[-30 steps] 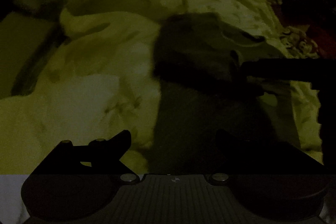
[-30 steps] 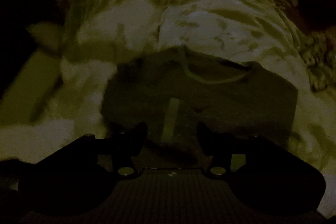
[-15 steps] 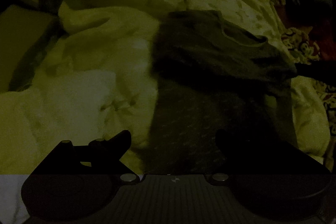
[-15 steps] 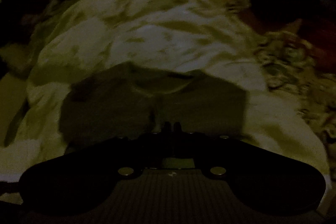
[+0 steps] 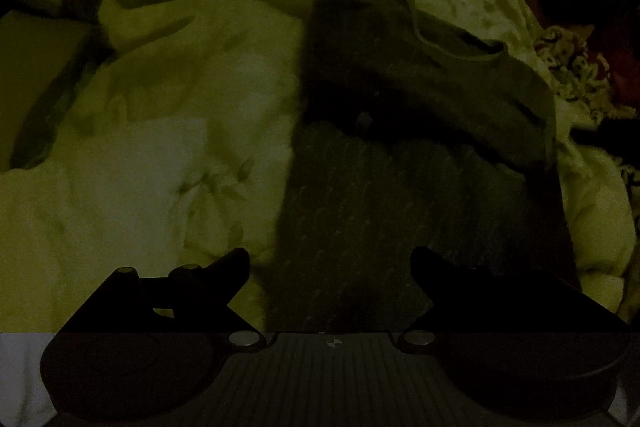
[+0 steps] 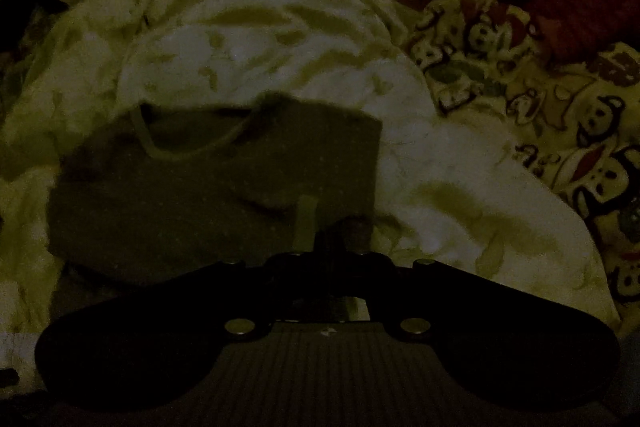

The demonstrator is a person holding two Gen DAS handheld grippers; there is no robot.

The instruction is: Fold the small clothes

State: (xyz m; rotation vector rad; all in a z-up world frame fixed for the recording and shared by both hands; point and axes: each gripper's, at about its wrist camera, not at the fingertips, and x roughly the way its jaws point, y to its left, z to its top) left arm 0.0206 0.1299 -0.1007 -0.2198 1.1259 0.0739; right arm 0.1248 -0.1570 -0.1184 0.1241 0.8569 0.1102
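The dark shirt [image 6: 208, 195] lies on the pale duvet [image 6: 280, 39]; its near right edge is pinched by the right gripper [image 6: 334, 239], seemingly for folding, while the left gripper [image 5: 330, 267] is held wide, empty

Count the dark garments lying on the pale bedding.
1. A single dark grey small shirt lies on the pale crumpled quilt, partly folded; the right tool pinches its near right edge. Others may hide in the dim surroundings.
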